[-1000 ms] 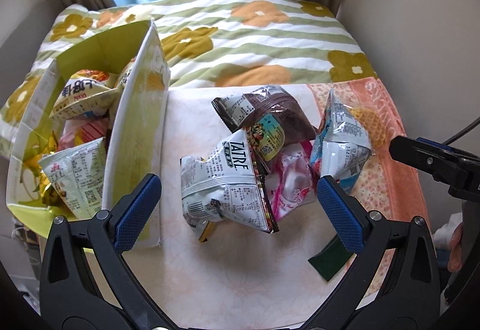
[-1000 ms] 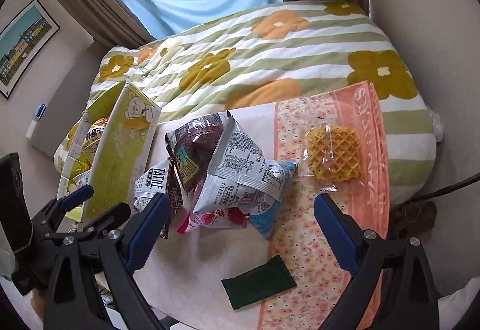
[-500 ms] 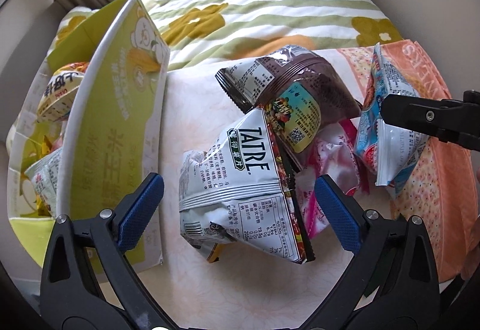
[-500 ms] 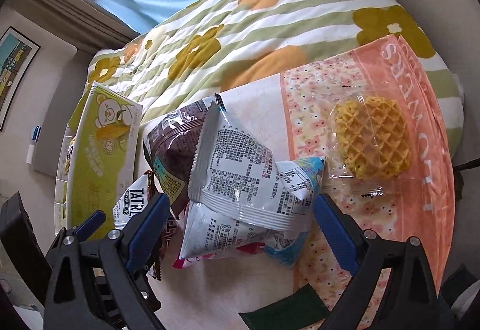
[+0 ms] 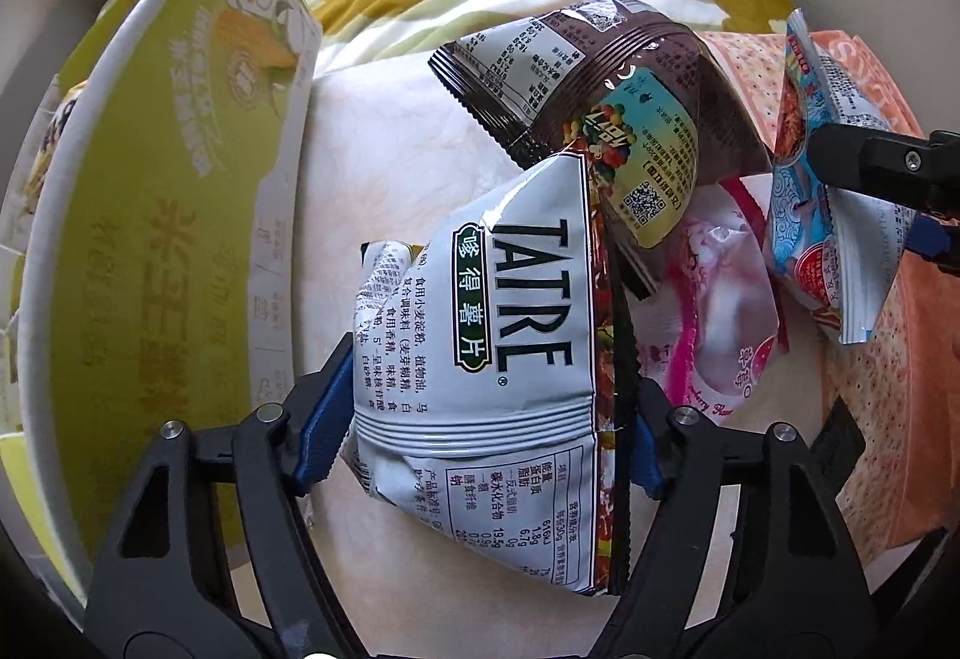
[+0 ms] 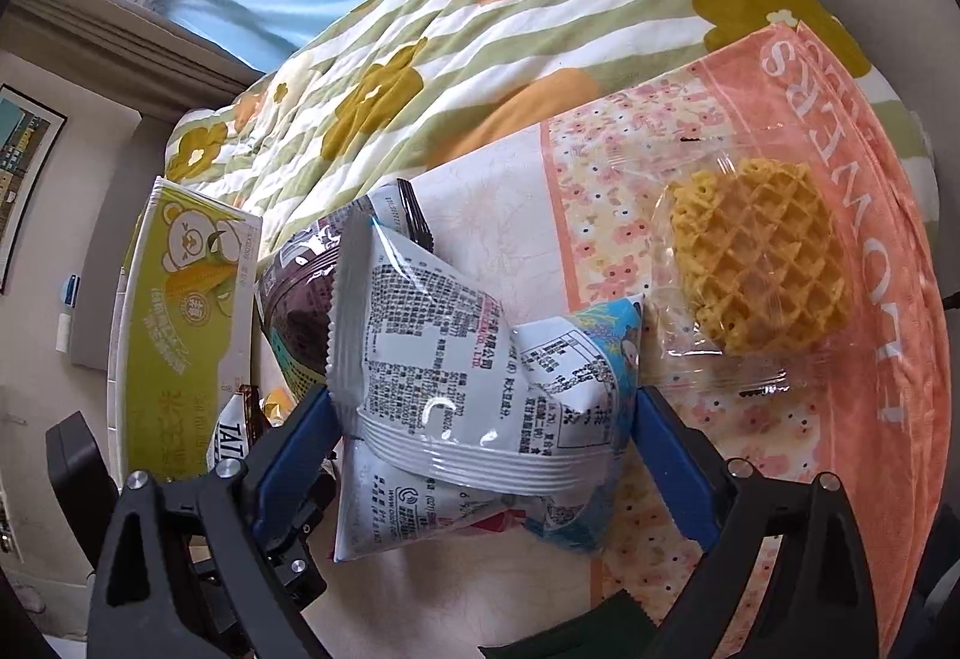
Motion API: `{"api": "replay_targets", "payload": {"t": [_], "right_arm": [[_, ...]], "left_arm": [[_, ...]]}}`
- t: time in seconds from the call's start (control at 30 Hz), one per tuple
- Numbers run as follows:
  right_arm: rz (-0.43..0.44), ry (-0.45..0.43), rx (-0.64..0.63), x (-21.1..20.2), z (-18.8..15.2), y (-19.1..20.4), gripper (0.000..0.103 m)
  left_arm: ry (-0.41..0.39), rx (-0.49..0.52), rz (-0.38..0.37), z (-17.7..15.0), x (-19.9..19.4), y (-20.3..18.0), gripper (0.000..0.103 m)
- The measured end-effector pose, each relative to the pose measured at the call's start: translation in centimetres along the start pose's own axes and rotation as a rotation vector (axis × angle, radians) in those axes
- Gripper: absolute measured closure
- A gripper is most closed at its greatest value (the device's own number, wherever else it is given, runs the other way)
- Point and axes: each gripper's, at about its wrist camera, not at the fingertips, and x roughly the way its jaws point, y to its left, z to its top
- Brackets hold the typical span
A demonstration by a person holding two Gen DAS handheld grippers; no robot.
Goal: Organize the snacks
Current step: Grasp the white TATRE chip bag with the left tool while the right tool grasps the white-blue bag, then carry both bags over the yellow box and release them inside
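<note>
- At the far left, the yellow-green box point(image 5: 180, 215) is standing open on the white cloth point(image 5: 384, 167); its inside is barely showing from here, so I cannot tell how much is already packed away.
- Just beside it, the left gripper point(image 5: 480, 419) is pointing steeply down over the white TATRE chip bag point(image 5: 480, 359). Its jaws have just been closing, and the blue pads are now sitting against both sides of the bag, so it looks to be taking hold.
- Behind that bag, a brown snack bag point(image 5: 612, 77) is leaning on it, and a pink strawberry packet point(image 5: 726, 299) is lying underneath, both waiting untouched.
- Further right, the right gripper point(image 6: 486, 437) is straddling the white-and-blue bag point(image 6: 456, 359) with its jaws wide; the pads are standing close at either side, but they do not appear to be squeezing yet.
- At the far right, a wrapped waffle point(image 6: 762, 275) is lying alone on the pink flowered cloth point(image 6: 870, 215), well apart from the pile.
- Judging from this, the sorting is partway at best: five snacks are sitting outside the box, two of them being picked up now.
</note>
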Motion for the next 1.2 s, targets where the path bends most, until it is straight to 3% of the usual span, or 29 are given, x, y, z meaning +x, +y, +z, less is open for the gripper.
{"api": "replay_targets", "payload": {"t": [0.17,0.53,0.7,0.77,0.93,1.2], "right_arm": [[0.047,0.024,0.057,0.8,-0.4,-1.1,0.007],[0.06,0.02,0.039,0.4,-0.7,-1.3,0.008],[0.044,0.021,0.023,0.2,-1.2,-1.2,0.03],[0.045,0.017,0.023,-0.1,-1.5,-1.3,0.031],[0.043,-0.015,0.015,-2.1,-2.2,-1.1,0.031],[0.01,-0.111,-0.075,-8.3,-2.7,0.5,0.032]], "left_arm": [[-0.007,0.022,-0.001,-0.2,-0.4,0.0,0.042],[-0.024,0.038,-0.059,-0.7,-3.0,-0.1,0.043],[-0.048,0.038,-0.065,-1.0,-4.4,-0.1,0.043],[-0.062,0.034,-0.062,-1.0,-5.1,0.0,0.043],[-0.104,0.038,-0.072,-1.2,-7.3,-0.3,0.043],[-0.246,0.036,-0.091,-1.5,-13.4,-0.4,0.043]]}}
